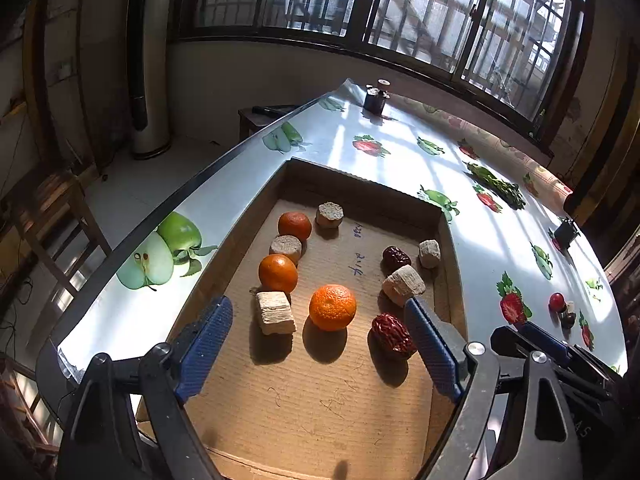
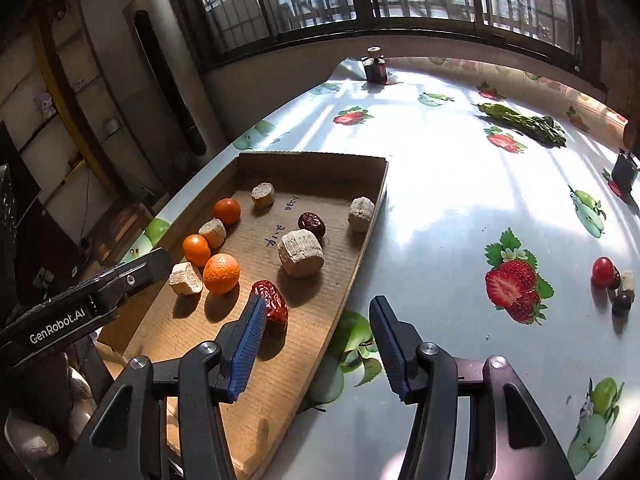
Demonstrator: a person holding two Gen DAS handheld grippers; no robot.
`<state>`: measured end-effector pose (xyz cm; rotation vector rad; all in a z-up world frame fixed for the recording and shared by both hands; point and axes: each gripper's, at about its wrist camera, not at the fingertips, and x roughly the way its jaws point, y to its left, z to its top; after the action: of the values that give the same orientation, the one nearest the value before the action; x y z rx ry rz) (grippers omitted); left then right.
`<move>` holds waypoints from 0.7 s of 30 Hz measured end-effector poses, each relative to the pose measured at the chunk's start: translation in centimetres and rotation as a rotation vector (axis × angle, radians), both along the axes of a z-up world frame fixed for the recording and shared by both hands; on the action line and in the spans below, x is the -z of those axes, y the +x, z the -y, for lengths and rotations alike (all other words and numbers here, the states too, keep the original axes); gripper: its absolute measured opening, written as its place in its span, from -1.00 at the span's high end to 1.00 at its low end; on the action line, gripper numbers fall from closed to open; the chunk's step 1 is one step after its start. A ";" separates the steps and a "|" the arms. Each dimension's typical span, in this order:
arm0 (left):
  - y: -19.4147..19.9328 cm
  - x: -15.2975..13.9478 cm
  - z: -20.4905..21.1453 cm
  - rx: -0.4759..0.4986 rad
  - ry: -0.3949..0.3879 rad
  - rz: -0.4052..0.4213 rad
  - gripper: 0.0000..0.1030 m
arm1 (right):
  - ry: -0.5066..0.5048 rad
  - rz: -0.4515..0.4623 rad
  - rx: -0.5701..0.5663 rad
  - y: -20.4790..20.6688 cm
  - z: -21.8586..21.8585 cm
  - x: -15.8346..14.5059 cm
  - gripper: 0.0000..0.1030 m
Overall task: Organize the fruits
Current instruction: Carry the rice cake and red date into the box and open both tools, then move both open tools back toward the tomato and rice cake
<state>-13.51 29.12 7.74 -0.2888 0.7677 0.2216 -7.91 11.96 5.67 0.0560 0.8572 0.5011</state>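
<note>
A shallow cardboard tray (image 1: 360,184) holds three tangerines, two red dates and several beige chunks. My left gripper (image 1: 318,308) hangs open over the tray, and the nearest tangerine (image 1: 333,307) lies free on the cardboard between its blue fingers. A beige chunk (image 1: 275,313) sits to its left and a red date (image 1: 394,336) by the right finger. My right gripper (image 2: 318,304) is open and empty above the tray's right wall (image 2: 360,256), with that date (image 2: 272,304) just beside its left finger. A small red fruit (image 2: 603,271) and a dark one (image 2: 622,304) lie on the table at right.
The table wears a glossy fruit-print cloth (image 2: 440,200). Leafy greens (image 2: 524,122) lie at the back right, a dark jar (image 2: 375,68) at the far end and a small black object (image 2: 624,172) at the right edge. The table's left edge (image 1: 200,184) runs close beside the tray.
</note>
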 end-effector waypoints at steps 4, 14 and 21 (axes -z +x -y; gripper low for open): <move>0.7 0.0 4.0 0.097 0.057 -0.014 -0.70 | 0.014 0.020 0.127 -0.5 4.3 -0.4 -0.15; 1.0 0.2 9.8 0.149 0.236 -0.050 -0.70 | 0.036 0.020 0.231 -1.2 9.6 -0.1 -0.20; 1.2 0.3 11.5 0.166 0.256 -0.067 -0.70 | 0.067 0.005 0.246 -1.3 11.2 0.5 -0.20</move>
<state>-12.32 17.59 7.47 0.0252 0.8152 0.1713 -9.24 0.72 5.20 0.2191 0.8156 0.2989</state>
